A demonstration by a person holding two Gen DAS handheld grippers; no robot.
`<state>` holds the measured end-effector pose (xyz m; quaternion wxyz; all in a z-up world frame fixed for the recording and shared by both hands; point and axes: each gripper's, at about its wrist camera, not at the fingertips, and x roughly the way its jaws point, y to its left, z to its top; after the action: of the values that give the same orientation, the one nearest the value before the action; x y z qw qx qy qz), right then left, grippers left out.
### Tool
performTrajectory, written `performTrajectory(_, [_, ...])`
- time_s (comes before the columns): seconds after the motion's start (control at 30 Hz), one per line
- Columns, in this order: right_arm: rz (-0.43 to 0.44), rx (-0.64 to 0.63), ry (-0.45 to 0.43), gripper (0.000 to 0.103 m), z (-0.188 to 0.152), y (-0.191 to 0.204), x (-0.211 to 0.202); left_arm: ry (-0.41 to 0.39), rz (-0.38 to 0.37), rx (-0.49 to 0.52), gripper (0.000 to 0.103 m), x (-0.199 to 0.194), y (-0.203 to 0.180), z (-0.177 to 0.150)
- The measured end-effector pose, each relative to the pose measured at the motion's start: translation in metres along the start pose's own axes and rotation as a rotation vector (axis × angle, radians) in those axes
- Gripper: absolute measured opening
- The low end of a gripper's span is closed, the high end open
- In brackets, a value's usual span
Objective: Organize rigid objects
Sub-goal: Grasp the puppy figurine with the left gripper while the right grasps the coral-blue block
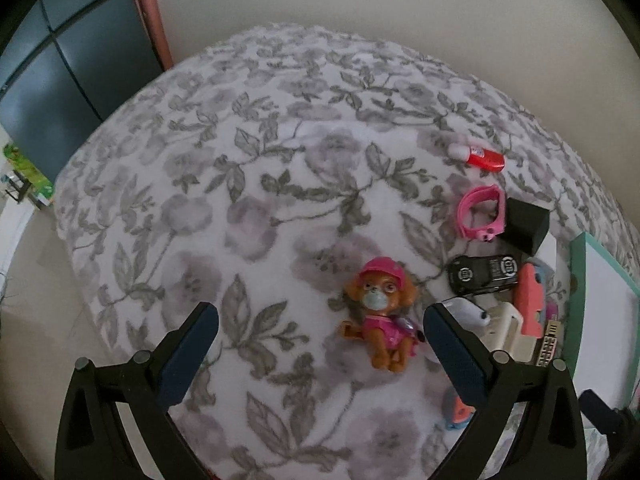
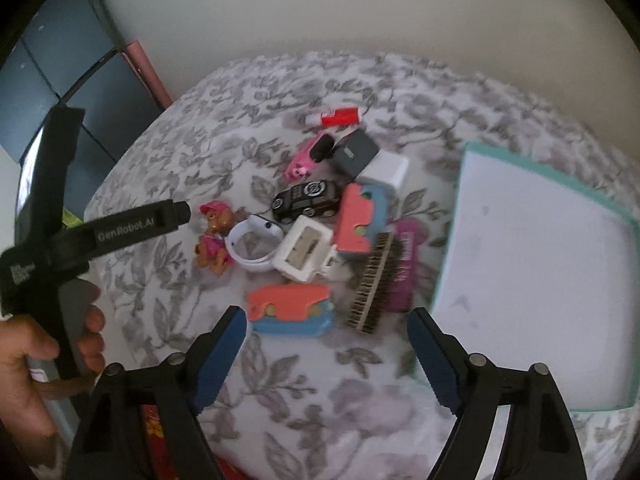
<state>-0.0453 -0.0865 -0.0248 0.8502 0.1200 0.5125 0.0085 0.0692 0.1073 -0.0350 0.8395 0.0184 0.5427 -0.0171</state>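
Small toys lie in a pile on a floral cover (image 1: pixel 260 200). A dog figure (image 1: pixel 382 316) in a pink cap lies between the fingers of my left gripper (image 1: pixel 320 310), nearer the right finger; the jaws are open and touch nothing. My right gripper (image 2: pixel 328 314) is open just short of a coral and blue toy vehicle (image 2: pixel 290 310). Behind it lie a black toy car (image 2: pixel 306 200), a second coral vehicle (image 2: pixel 358 220), a white band (image 2: pixel 256 240), a comb (image 2: pixel 372 284) and a red tube (image 2: pixel 340 116). A teal-rimmed white tray (image 2: pixel 540 260) lies to the right.
A hand (image 2: pixel 40 360) holds the left gripper (image 2: pixel 182 213), whose tip is close to the dog figure (image 2: pixel 214 240). A dark blue cabinet (image 1: pixel 68 72) and a pink roll (image 1: pixel 154 20) stand at the far left. The cover drops off at the left edge.
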Motion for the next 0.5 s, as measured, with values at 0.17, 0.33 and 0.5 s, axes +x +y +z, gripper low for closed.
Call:
performTrajectory(0.17, [0.000, -0.026, 0.099, 0.085, 0.003, 0.020, 0.034, 0.029, -0.045, 0.021, 0.099, 0.019, 0.005, 0.005])
performTrajectory(0.33, [0.001, -0.048, 0.158, 0.085, 0.008, 0.032, 0.057, 0.052, -0.088, 0.036, 0.099, 0.035, 0.003, 0.008])
performTrajectory(0.5, [-0.014, -0.052, 0.196, 0.085, 0.011, 0.038, 0.076, 0.056, -0.109, 0.065, 0.099, 0.045, -0.006, 0.009])
